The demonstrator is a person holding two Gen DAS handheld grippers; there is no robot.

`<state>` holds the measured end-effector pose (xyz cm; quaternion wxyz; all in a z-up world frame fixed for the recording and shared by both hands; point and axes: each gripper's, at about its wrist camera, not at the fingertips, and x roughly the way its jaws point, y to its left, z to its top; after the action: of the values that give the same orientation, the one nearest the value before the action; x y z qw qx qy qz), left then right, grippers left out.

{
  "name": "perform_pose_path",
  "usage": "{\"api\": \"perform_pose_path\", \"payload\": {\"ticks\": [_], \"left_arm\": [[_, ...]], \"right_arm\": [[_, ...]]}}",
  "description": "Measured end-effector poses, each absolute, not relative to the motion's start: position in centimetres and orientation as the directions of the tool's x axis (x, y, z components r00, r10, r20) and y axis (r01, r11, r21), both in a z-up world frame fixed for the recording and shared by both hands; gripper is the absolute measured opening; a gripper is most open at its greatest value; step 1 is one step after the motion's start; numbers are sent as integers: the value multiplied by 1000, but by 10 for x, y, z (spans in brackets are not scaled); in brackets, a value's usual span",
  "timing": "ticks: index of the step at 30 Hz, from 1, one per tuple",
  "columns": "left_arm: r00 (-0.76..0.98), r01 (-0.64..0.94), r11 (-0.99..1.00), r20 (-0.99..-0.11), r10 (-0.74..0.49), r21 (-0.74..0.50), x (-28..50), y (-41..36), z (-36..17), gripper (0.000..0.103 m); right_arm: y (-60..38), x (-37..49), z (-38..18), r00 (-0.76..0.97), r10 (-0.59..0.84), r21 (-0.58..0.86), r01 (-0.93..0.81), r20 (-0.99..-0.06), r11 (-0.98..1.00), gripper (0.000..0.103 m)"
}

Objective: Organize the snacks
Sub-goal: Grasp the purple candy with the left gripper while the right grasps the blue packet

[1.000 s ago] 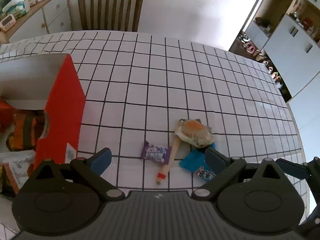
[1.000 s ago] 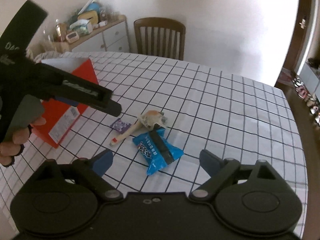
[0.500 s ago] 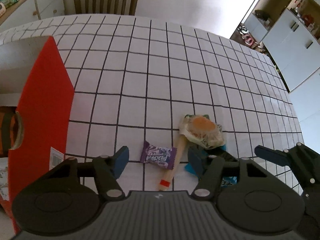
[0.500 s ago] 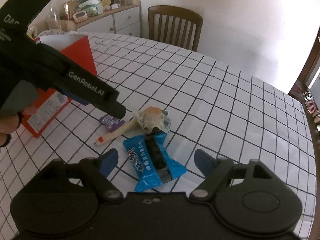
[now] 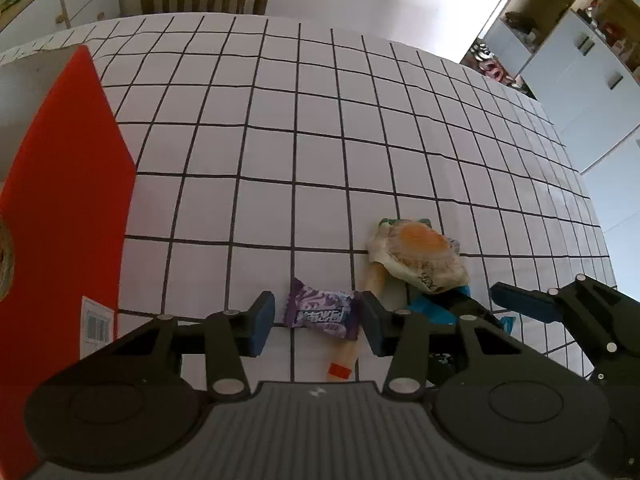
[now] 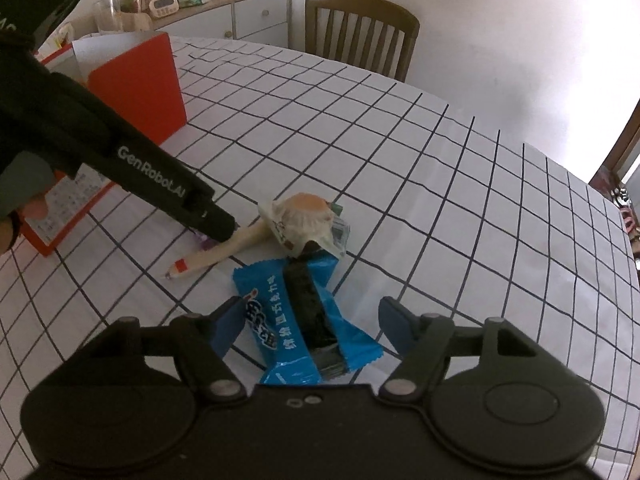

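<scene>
A small purple candy (image 5: 322,314) lies on the checked tablecloth between the pads of my left gripper (image 5: 318,322), which is open around it, low over the table. A wrapped bun (image 5: 420,258) rests behind it, with a pale sausage stick (image 5: 348,360) running under it. My right gripper (image 6: 314,330) is open, straddling a blue wrapped chocolate bar (image 6: 304,320). The bun (image 6: 304,218) and the sausage stick (image 6: 216,256) lie beyond the bar. The left gripper's body (image 6: 160,188) hides most of the candy in the right wrist view.
A red open box (image 5: 60,184) with snacks inside stands at the left; it also shows in the right wrist view (image 6: 136,88). A wooden chair (image 6: 362,32) and a sideboard (image 6: 224,16) stand beyond the table's far edge. White cabinets (image 5: 592,60) are at the right.
My left gripper has come down and forward and narrowed until its pads flank the purple candy. My right gripper has moved closer over the blue bar. The snacks have not moved.
</scene>
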<state>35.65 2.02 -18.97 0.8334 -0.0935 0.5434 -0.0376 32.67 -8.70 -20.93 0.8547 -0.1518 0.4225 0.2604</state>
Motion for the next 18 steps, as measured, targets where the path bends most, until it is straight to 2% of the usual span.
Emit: {"api": "perform_pose_path", "payload": {"ticks": [2,5,12,18], "left_arm": [[411,-34,978,-895,-175,-207,355,20,-188,35],[420,-33,977,-890,-177,-210,352,21,-188,32],[430,-43,972,-882,-192,-232,349,25,-187,25],[439,-71,965,-876,-198,-254,341,38,-182,23]], "right_arm": [[-86,326,-210,508,320,-39,-576,-800,817,71],[-84,326,-211,505,327,-35,-581,-799,813,65],[-84,321,-207,510,328,-20,-563,-795,826,38],[-93,313,-203,513,317,21,-502,-798,865,35]]}}
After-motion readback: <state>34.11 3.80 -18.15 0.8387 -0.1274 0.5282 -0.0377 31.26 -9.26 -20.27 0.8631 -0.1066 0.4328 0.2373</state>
